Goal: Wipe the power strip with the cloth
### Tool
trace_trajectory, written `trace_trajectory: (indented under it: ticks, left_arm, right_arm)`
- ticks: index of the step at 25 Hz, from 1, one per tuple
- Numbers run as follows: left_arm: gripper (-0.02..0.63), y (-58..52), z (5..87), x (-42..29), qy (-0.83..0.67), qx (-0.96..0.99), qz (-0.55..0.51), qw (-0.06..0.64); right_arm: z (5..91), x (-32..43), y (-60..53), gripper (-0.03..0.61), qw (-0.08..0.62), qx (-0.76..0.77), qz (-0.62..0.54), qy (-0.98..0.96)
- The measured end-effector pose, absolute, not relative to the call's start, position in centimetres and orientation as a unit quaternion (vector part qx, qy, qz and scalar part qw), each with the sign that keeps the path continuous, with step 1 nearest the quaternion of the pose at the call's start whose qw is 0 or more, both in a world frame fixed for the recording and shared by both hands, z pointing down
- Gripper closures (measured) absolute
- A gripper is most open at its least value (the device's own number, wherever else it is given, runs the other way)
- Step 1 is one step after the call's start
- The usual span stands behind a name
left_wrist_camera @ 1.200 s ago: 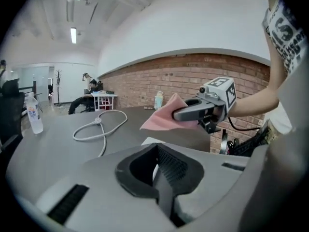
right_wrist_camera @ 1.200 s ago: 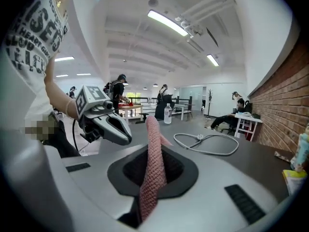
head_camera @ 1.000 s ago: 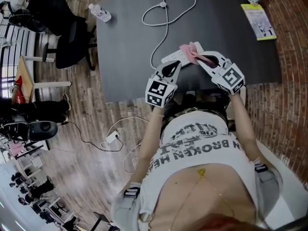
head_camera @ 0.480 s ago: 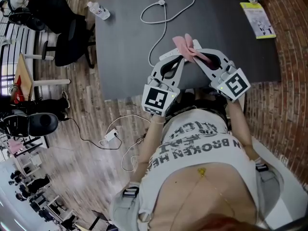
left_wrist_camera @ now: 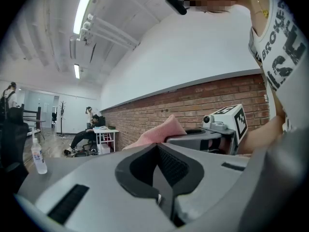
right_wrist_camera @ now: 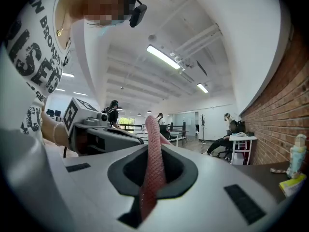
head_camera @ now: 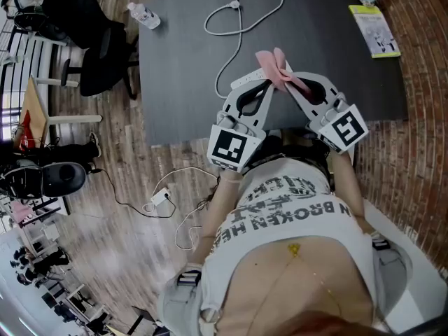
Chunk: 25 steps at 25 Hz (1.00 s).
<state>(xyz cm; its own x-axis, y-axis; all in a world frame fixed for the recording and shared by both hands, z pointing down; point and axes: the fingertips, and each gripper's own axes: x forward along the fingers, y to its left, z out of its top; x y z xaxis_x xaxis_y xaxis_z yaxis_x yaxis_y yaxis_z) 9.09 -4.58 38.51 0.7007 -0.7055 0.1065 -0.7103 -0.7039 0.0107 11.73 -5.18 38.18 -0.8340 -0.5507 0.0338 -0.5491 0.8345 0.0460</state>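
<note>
Pink mesh cloth (right_wrist_camera: 153, 166) sits pinched in the right gripper (right_wrist_camera: 152, 151); the left gripper (left_wrist_camera: 157, 146) is closed on nothing. With the white plastic power strip (head_camera: 240, 83) lying unheld beneath both tips, a wipe could shove it sideways.

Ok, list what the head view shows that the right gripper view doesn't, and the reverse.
Only the head view: the white power strip under the grippers, its looping cord, a water bottle and an office chair. Only the right gripper view: the ceiling lights, and a close look at its fingers shut on the cloth. Both: the pink cloth in the right gripper, with the left gripper close beside it.
</note>
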Motion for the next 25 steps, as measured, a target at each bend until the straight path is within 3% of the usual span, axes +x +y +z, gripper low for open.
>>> trace_trajectory:
  ticks: [25]
  left_arm:
    - [0.606, -3.4, 38.1, 9.0, -0.382, 0.923, 0.036, 0.033]
  right_arm:
    - [37.6, 12.8, -4.4, 0.563, 0.024, 0.302, -0.012, -0.953]
